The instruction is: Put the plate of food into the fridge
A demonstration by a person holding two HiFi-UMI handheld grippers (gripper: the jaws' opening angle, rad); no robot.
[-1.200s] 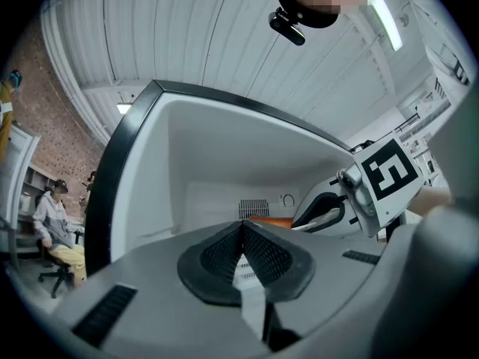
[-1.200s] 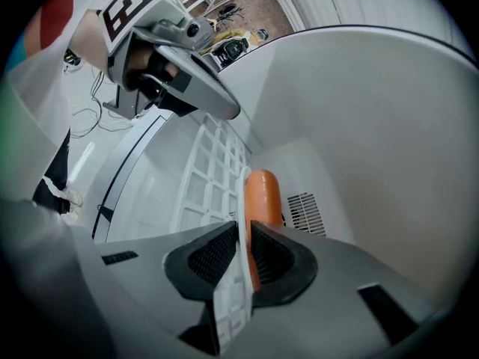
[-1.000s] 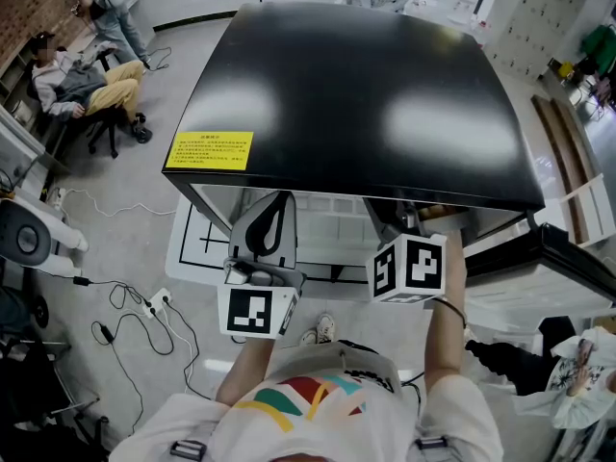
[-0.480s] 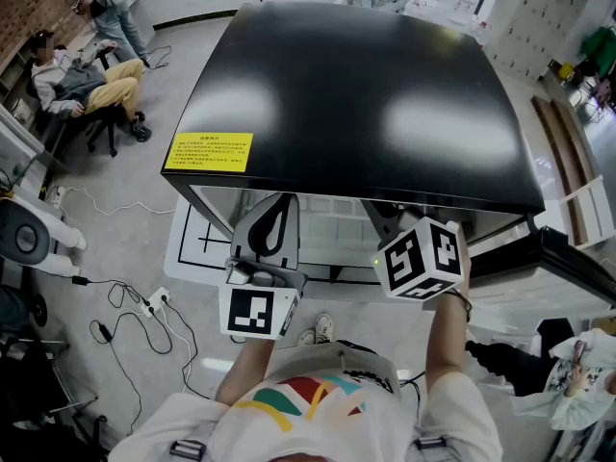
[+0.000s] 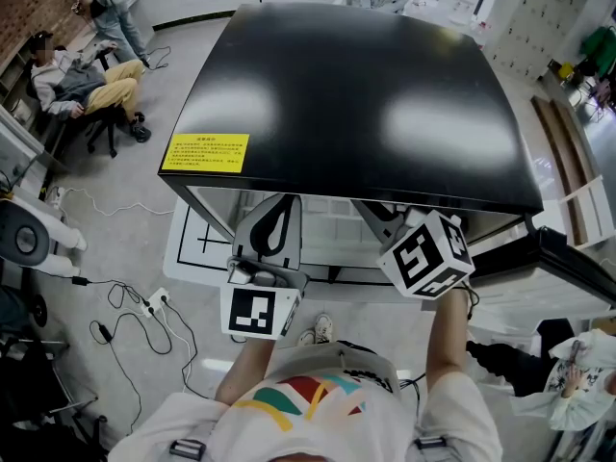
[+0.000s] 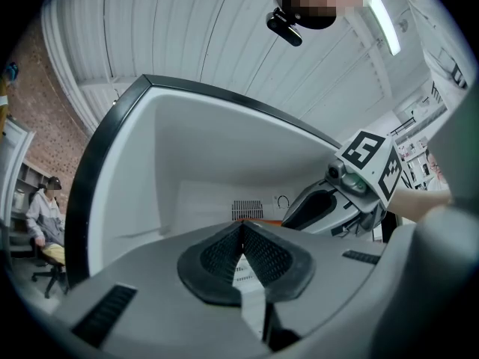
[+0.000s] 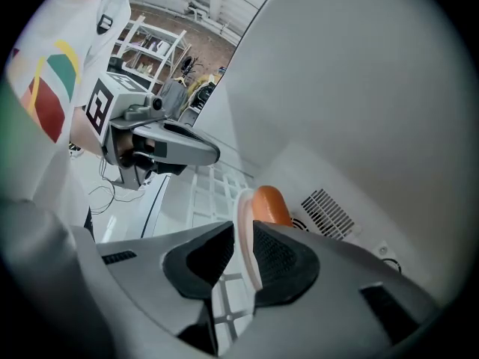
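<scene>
My right gripper (image 7: 241, 254) is shut on the rim of a pale plate (image 7: 245, 214), seen edge-on between the pads. An orange piece of food (image 7: 271, 203) lies on the plate. Plate and jaws are inside the white compartment of the fridge (image 5: 356, 94), above its wire shelf (image 7: 206, 193) and close to the back-wall vent (image 7: 327, 212). In the head view the black fridge top hides the plate. My left gripper (image 6: 241, 239) is shut with nothing in it and points into the same compartment, to the left of the right gripper's marker cube (image 6: 370, 161).
The open fridge door (image 5: 573, 258) hangs at the right. A yellow label (image 5: 207, 152) sits on the fridge top. Seated people (image 5: 82, 80) are at the far left. Cables and a power strip (image 5: 154, 301) lie on the floor to the left.
The right gripper has rolled and shifted slightly to the right with the plate. The left gripper has stayed where it was.
</scene>
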